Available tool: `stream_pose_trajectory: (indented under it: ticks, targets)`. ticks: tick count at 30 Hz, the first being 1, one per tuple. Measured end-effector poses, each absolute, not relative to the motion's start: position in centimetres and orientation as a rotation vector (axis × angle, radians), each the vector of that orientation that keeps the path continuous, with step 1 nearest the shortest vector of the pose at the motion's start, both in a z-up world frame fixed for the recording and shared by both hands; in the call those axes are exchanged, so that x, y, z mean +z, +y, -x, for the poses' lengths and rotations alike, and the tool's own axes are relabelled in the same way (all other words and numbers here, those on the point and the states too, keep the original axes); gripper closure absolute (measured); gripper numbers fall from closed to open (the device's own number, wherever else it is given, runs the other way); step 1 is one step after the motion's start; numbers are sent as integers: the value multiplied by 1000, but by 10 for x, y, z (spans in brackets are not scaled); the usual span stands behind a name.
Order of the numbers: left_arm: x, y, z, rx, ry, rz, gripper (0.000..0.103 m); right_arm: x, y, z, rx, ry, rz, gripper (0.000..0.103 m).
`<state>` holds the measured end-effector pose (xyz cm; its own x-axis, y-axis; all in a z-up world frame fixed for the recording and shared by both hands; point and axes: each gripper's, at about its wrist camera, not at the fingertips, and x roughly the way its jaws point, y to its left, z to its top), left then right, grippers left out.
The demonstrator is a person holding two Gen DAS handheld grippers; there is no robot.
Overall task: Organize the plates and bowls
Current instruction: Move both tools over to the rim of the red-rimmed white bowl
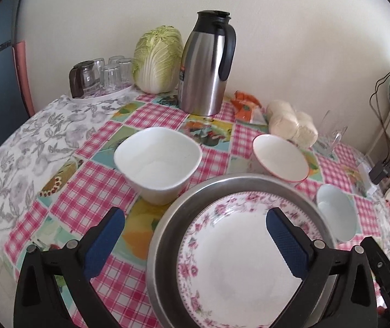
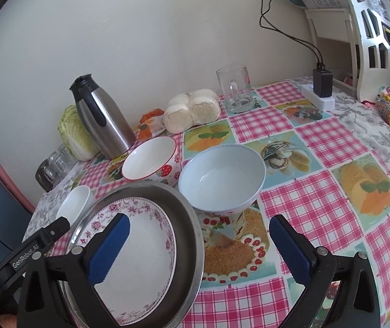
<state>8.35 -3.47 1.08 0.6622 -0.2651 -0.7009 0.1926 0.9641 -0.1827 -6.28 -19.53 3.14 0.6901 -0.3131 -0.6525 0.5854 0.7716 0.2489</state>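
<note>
- Floral plate [image 1: 238, 259] already sits in the metal pan [image 1: 167, 235].
- Three bowls still loose: square bowl [image 1: 158, 161] at 11 o'clock of the pan, strawberry bowl [image 2: 151, 164] at 12, blue bowl [image 2: 222, 180] at 2.
- Left gripper [image 1: 195, 235] and right gripper [image 2: 199, 242] both spread, holding nothing.

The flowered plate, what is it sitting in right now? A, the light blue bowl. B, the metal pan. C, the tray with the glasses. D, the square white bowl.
B: the flowered plate lies inside the metal pan, whose grey rim rings it in both wrist views.
</note>
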Motion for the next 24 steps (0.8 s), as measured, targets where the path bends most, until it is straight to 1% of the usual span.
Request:
stream_pose_trajectory:
  ticks: [7,16,19,22,24]
  targets:
    - [13,-32,-100,-364,881,246,0,32,-208,66,-534,651,-539,0]
    - [24,-50,-111,-469,836,187,0,35,-214,54,-552,677,-470,0]
    - [23,-54,-120,-509,853,208,0,41,-219,50,-546,659,-459,0]
    - [20,-57,-132,-549,882,245,0,43,-229,41,-555,691,-446,0]
    - [21,-63,-138,-529,881,208,0,44,-237,35,-550,711,-449,0]
